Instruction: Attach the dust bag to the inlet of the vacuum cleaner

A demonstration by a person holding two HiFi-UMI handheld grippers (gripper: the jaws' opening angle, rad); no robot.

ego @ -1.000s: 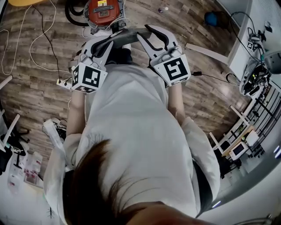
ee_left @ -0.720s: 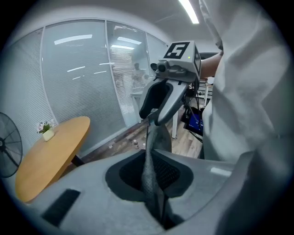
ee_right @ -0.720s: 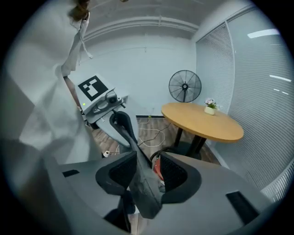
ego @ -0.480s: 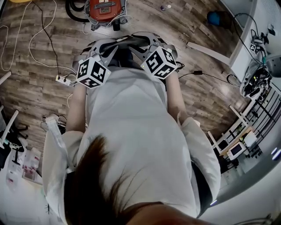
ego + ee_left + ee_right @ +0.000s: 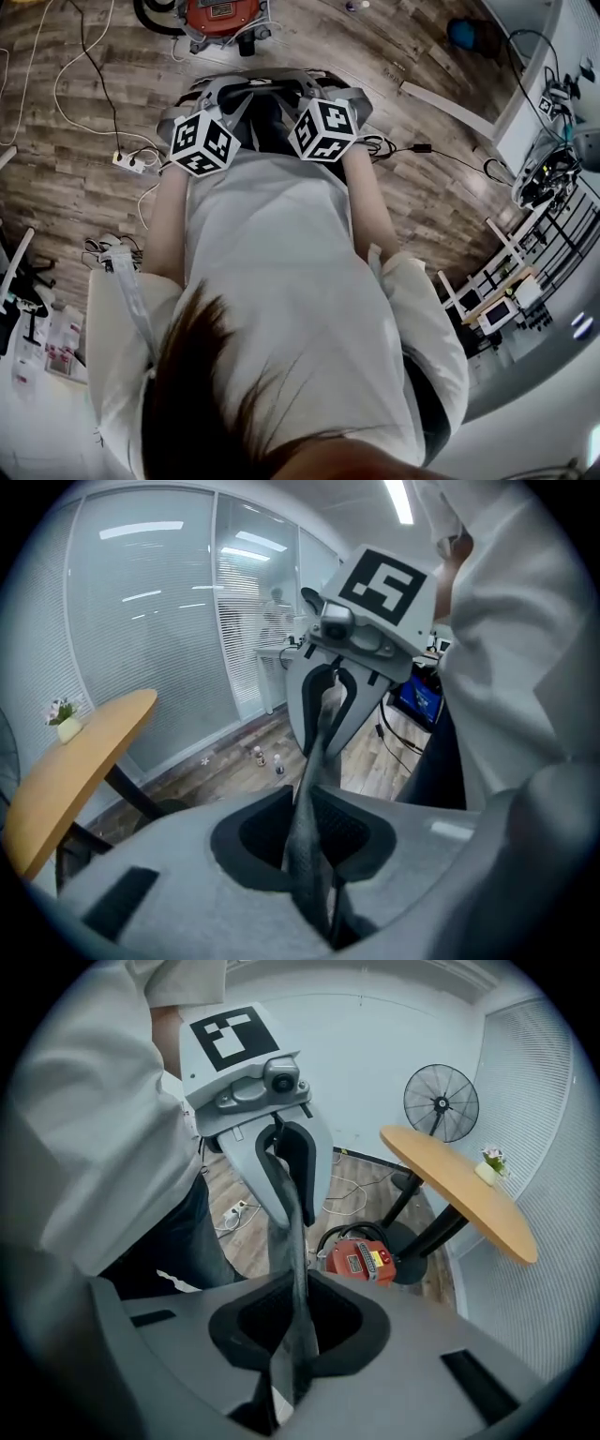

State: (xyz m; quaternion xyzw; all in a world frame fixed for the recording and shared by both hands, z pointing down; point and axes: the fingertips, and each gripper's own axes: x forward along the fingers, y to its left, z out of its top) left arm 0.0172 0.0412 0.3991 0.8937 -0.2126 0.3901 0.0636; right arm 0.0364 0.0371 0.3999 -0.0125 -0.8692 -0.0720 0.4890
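Note:
The dust bag (image 5: 264,87) is a dark grey fabric strip stretched between my two grippers in front of the person's body. In the left gripper view the bag (image 5: 312,789) runs from my left gripper (image 5: 322,913) up to the right gripper (image 5: 330,682). The left jaws are opening slightly but still pinch the fabric. In the right gripper view the bag (image 5: 296,1288) passes through my right gripper (image 5: 286,1389), whose jaws are closing onto it. The red vacuum cleaner (image 5: 217,17) stands on the floor ahead, also in the right gripper view as the vacuum cleaner (image 5: 361,1260). Its inlet does not show.
A white power strip (image 5: 131,162) with cables lies on the wooden floor at left. A round wooden table (image 5: 459,1190) and a standing fan (image 5: 441,1101) are beyond the vacuum. Shelving and equipment (image 5: 544,173) line the right side. Small bottles (image 5: 267,758) stand on the floor.
Both grippers have come down and closer together. The right gripper rolled, and its wide-open jaws have closed on the bag strip. The vacuum now sits higher in the head view.

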